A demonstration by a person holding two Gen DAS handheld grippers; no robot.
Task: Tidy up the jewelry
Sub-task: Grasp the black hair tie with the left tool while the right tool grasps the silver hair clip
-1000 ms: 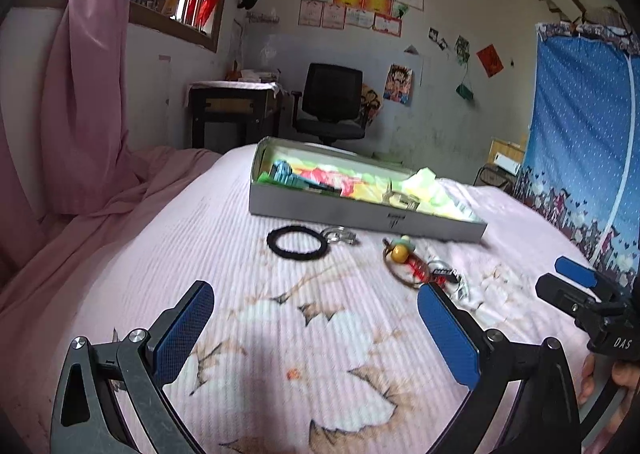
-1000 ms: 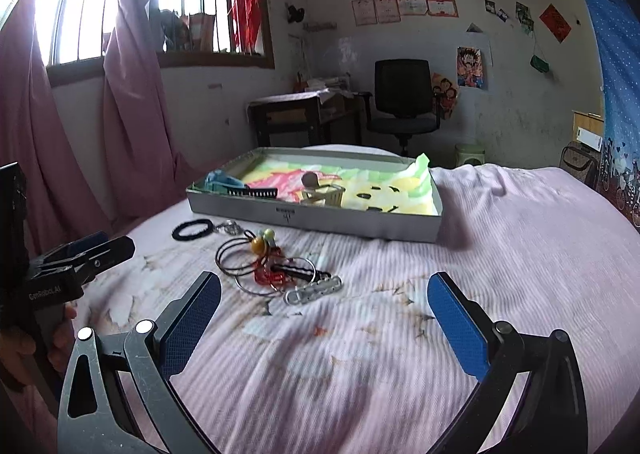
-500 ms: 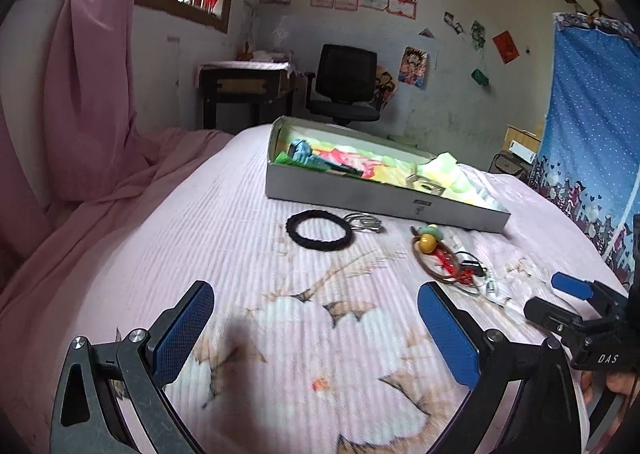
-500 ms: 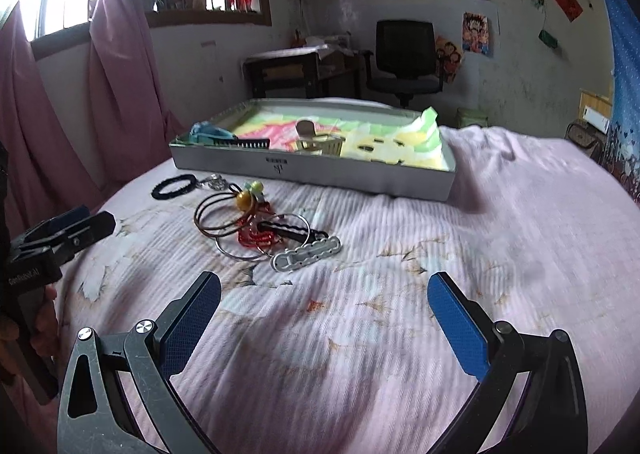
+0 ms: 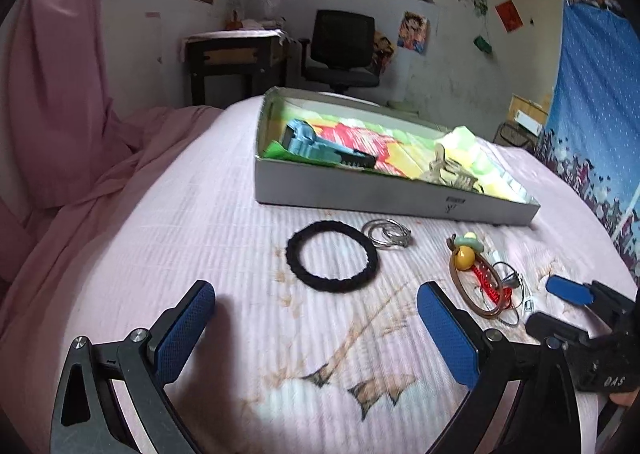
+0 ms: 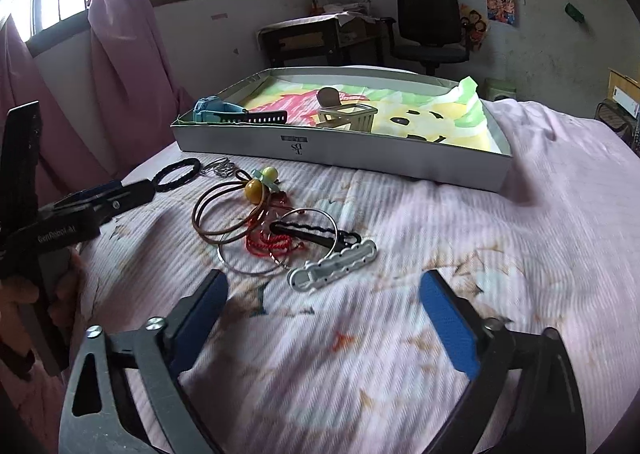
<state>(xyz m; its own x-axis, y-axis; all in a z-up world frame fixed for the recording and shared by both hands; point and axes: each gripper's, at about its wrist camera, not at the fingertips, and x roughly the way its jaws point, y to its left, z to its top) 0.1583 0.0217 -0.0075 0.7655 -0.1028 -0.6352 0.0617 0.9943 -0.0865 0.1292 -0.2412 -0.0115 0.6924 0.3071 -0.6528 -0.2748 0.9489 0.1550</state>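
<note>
Loose jewelry lies on the pink bedsheet in front of a grey box [image 6: 340, 152]. My left gripper [image 5: 315, 294] is open and empty, with a black hair tie [image 5: 332, 256] and silver rings [image 5: 387, 234] just ahead of it. My right gripper [image 6: 323, 296] is also empty, and its jaws are closing. A white hair clip [image 6: 332, 264] lies just beyond its tips. Behind the clip are a black clip [image 6: 316, 232], a red cord [image 6: 272, 243], brown bangles [image 6: 224, 214] and a yellow bead [image 6: 254, 187]. The box holds a blue watch [image 6: 216, 112] and a small basket [image 6: 348, 116].
The left gripper [image 6: 104, 194] shows at the left edge of the right wrist view, held by a hand. A pink curtain [image 5: 60, 94] hangs at the left of the bed. Beyond the bed stand a desk [image 5: 236, 54] and a black chair [image 5: 344, 46].
Both grippers have come forward and lower toward the loose jewelry, which now looks nearer. The right gripper's fingers stand slightly closer together.
</note>
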